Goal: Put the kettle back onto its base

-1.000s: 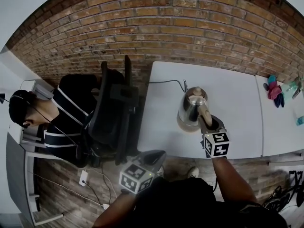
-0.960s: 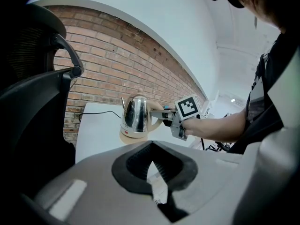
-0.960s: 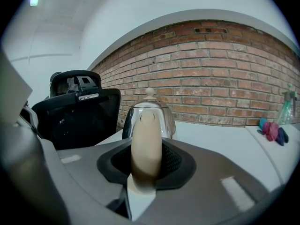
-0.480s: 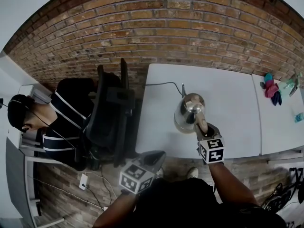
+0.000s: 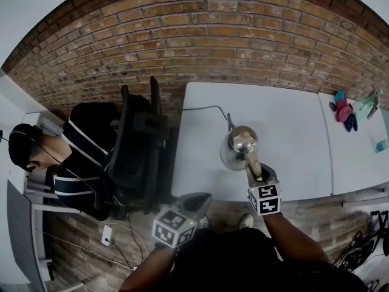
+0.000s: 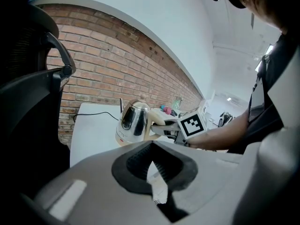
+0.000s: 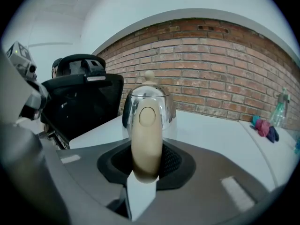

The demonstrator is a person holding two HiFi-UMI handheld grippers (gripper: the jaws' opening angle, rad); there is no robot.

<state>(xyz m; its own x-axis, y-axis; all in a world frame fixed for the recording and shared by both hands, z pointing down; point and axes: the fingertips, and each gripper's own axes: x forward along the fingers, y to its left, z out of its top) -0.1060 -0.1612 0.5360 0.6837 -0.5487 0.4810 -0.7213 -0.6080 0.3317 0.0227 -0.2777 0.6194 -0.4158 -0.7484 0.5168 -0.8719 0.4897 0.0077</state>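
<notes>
A steel kettle (image 5: 242, 142) with a cream handle (image 5: 254, 163) stands upright on the white table (image 5: 292, 126), over its pale round base (image 5: 225, 159). I cannot tell whether any gap is left between them. My right gripper (image 5: 255, 170) is shut on the handle (image 7: 144, 139), with the kettle body (image 7: 149, 103) straight ahead of its jaws. In the left gripper view the kettle (image 6: 133, 120) and the base (image 6: 122, 137) lie ahead. My left gripper (image 5: 193, 204) hangs below the table's near edge, jaws together and holding nothing.
A power cord (image 5: 203, 108) runs over the table to the base. A black office chair (image 5: 143, 139) and a seated person (image 5: 67, 157) are left of the table. Coloured cloths (image 5: 342, 111) and a bottle (image 5: 371, 102) lie on the table at the right. A brick wall (image 5: 213, 35) stands behind.
The kettle went from leaning to upright and sank toward its base, with the right gripper still holding the handle. The left gripper stayed where it was.
</notes>
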